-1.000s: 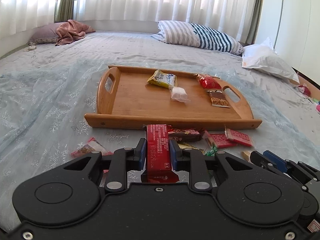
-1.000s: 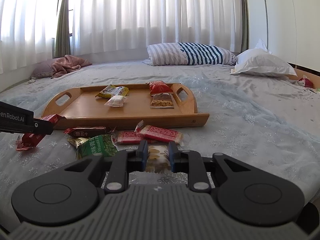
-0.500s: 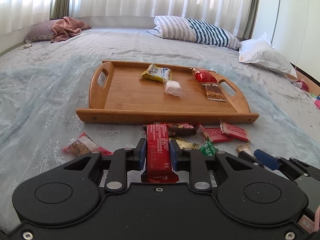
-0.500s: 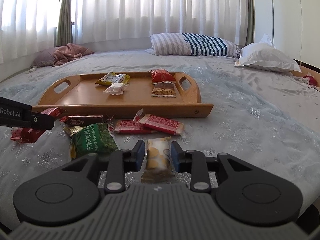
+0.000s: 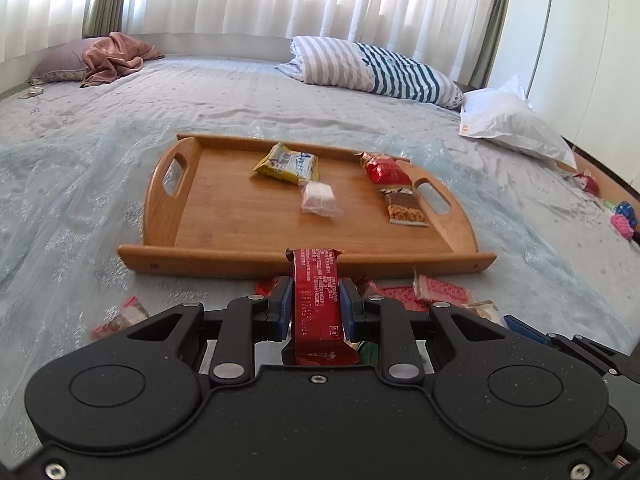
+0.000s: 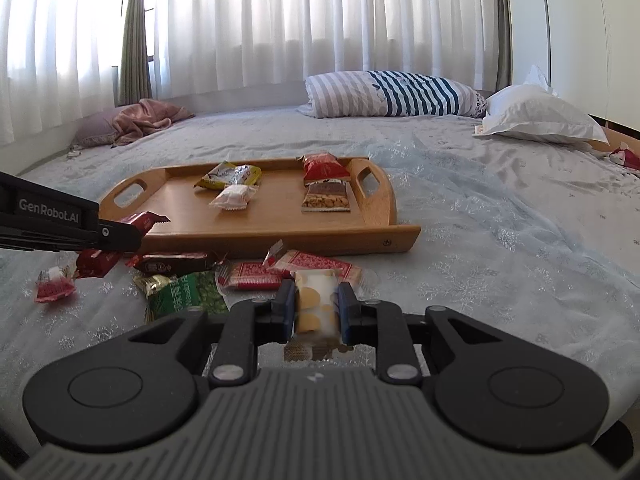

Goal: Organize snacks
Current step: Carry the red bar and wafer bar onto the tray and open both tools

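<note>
Your left tool (image 5: 315, 304) held the red snack bar (image 5: 318, 304) clamped and had lifted it toward the wooden tray (image 5: 224, 216)'s near rim; your right tool (image 6: 316, 308) had raised the pale biscuit packet (image 6: 318, 304) off the bed (image 6: 500, 216), so both looked ready for tray placement.
</note>
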A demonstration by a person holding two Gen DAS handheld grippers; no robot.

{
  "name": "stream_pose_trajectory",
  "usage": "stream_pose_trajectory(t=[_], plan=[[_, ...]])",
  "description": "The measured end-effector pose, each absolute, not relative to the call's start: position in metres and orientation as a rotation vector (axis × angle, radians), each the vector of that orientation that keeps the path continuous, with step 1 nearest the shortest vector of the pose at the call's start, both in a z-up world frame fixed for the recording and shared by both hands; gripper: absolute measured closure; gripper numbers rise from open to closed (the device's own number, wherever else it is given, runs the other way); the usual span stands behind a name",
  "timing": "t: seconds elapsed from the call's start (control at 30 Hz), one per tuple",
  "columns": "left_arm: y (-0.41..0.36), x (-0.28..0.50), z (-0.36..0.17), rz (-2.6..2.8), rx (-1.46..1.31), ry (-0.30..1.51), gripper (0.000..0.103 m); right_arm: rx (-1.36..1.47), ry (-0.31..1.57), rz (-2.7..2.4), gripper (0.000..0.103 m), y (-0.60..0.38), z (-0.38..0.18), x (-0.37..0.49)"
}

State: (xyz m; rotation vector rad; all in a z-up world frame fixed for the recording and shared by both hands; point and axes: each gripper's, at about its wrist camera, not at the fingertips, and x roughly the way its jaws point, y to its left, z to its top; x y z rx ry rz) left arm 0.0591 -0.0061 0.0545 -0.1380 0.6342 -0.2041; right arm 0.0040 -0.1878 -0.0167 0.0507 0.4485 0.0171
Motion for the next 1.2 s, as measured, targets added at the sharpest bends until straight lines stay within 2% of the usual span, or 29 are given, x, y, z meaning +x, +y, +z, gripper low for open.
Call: stream_pose_trajectory(t=[0.4, 0.67, 1.2], plan=[[-0.024, 0.116, 0.075, -0.211, -0.14, 0.615, 0.08, 0.117, 0.379, 0.035, 0.077, -0.214, 0.008, 0.056], [-0.047, 0.155, 0.064, -0.208, -0.126, 0.628, 0.08, 0.116, 0.326, 0.046, 0.077, -0.215, 0.001, 0.098], [-0.063, 0.191, 0.029, -0.172, -0.117, 0.686, 0.08, 0.17, 0.444, 0.054, 0.077, -0.215, -0.027, 0.137]])
